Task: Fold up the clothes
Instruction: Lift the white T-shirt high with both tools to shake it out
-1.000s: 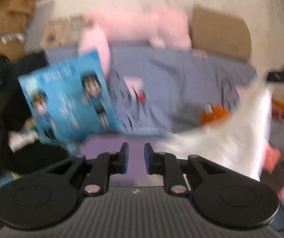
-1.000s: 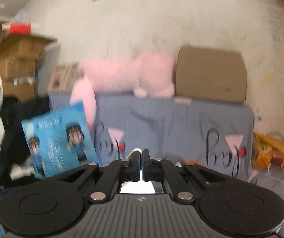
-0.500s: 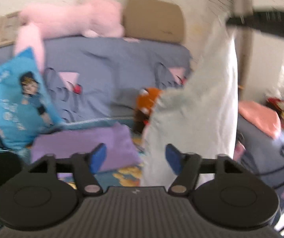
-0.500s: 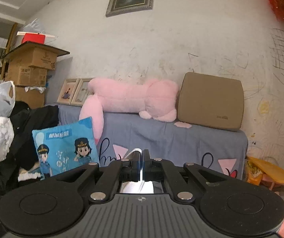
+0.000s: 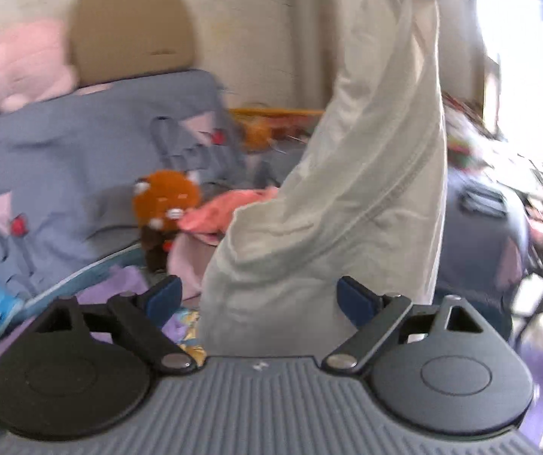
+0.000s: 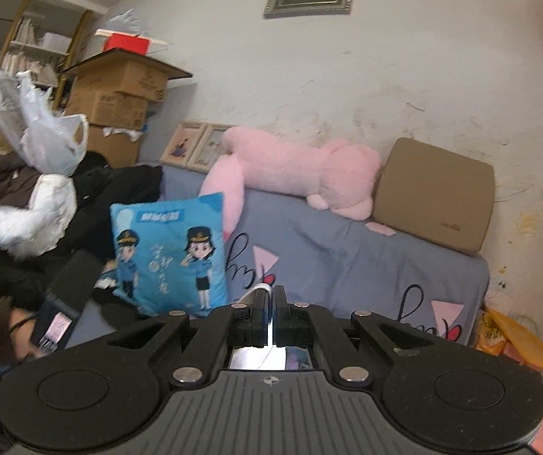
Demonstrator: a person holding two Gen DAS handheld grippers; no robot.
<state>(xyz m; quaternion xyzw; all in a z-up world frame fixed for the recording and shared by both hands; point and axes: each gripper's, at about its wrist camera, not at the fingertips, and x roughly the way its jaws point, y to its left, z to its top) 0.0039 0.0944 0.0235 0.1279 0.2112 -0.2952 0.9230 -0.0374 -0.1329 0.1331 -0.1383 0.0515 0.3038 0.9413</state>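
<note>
Both left tongs (image 5: 260, 299) jaws, earlier near-shut, are opening around the garment (image 5: 347, 189).

My left camera is smeared with motion blur: the pink plush (image 5: 17, 64) and the sofa cover (image 5: 82, 159) have soft edges, and daylight from the far right blows out to white glare. My right camera is sharp and evenly lit by soft room light, with faint shadows. Both views bow at the edges, and the right one has dark corners

Plush (image 6: 294, 174) on sofa back (image 6: 347, 258), cushion (image 6: 434, 193) right, pillow (image 6: 169, 254) left.
</note>
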